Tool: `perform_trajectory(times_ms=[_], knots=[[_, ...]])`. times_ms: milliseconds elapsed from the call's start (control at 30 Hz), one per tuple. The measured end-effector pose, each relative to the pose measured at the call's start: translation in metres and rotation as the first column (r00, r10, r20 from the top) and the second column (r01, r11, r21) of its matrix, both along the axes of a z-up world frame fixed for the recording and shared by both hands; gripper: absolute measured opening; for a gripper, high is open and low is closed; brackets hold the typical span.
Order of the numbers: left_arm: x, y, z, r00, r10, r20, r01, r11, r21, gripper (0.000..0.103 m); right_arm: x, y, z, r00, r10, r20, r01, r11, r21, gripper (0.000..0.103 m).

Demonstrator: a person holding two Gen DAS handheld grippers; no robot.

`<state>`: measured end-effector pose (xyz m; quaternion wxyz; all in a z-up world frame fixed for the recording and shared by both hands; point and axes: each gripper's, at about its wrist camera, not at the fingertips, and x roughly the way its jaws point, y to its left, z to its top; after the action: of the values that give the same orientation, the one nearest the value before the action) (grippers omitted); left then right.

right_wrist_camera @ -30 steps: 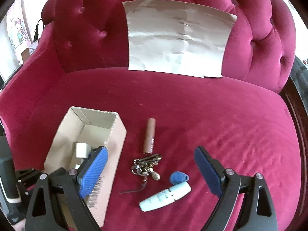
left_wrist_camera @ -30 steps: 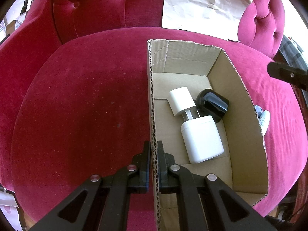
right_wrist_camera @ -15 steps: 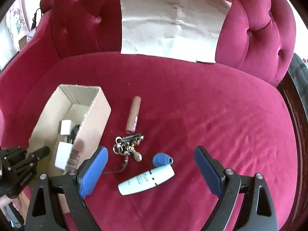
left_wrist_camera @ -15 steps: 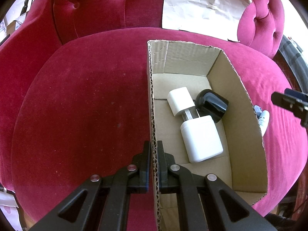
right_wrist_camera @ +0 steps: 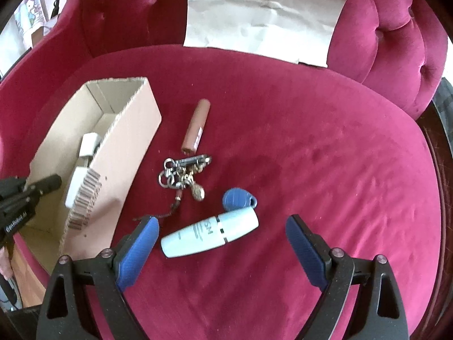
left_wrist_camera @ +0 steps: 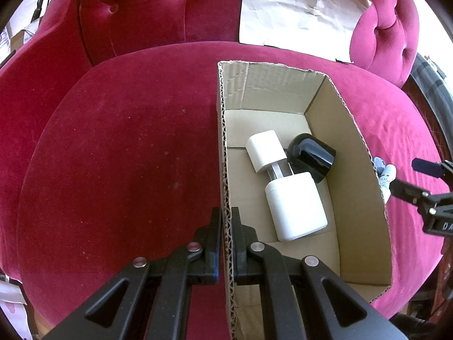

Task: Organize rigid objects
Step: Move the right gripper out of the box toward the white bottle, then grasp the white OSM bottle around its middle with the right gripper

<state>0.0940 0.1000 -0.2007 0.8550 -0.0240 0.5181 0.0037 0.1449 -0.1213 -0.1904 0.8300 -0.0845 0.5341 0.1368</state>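
While the left claw [left_wrist_camera: 225, 221] stays clenched on the cardboard box [left_wrist_camera: 365, 198] wall, the right claw [right_wrist_camera: 222, 236] hangs released just over the white tube [right_wrist_camera: 211, 233], whose long axis runs nearly across its jaws on the sofa seat [right_wrist_camera: 325, 155].

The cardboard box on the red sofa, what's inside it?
Inside the cardboard box lie a white bottle with a white cap and a glossy black cap-like piece touching it. The box floor beneath them and behind the near wall is hidden.

Bare cushion [right_wrist_camera: 325, 147] right of white tube [right_wrist_camera: 211, 233]; cardboard box [right_wrist_camera: 124, 153] leftward.
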Motion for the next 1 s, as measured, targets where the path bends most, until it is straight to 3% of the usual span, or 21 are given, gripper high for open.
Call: perform_trajectory(times_ms=[900, 967, 1000], knots=[[0.000, 0.000, 0.000, 1.000, 0.000, 0.000, 0.000, 1.000, -0.001, 0.005, -0.007, 0.009, -0.035, 0.993, 0.066, -0.096, -0.065, 0.998, 0.014, 0.094], [0.000, 0.000, 0.000, 1.000, -0.001, 0.000, 0.001, 1.000, 0.000, 0.005, -0.006, 0.008, -0.036, 0.993, 0.063, -0.101, -0.062, 0.998, 0.018, 0.092], [0.000, 0.000, 0.000, 1.000, -0.001, 0.000, 0.001, 1.000, 0.000, 0.005, -0.006, 0.009, -0.035, 0.992, 0.069, -0.103, -0.067, 0.997, 0.022, 0.082]])
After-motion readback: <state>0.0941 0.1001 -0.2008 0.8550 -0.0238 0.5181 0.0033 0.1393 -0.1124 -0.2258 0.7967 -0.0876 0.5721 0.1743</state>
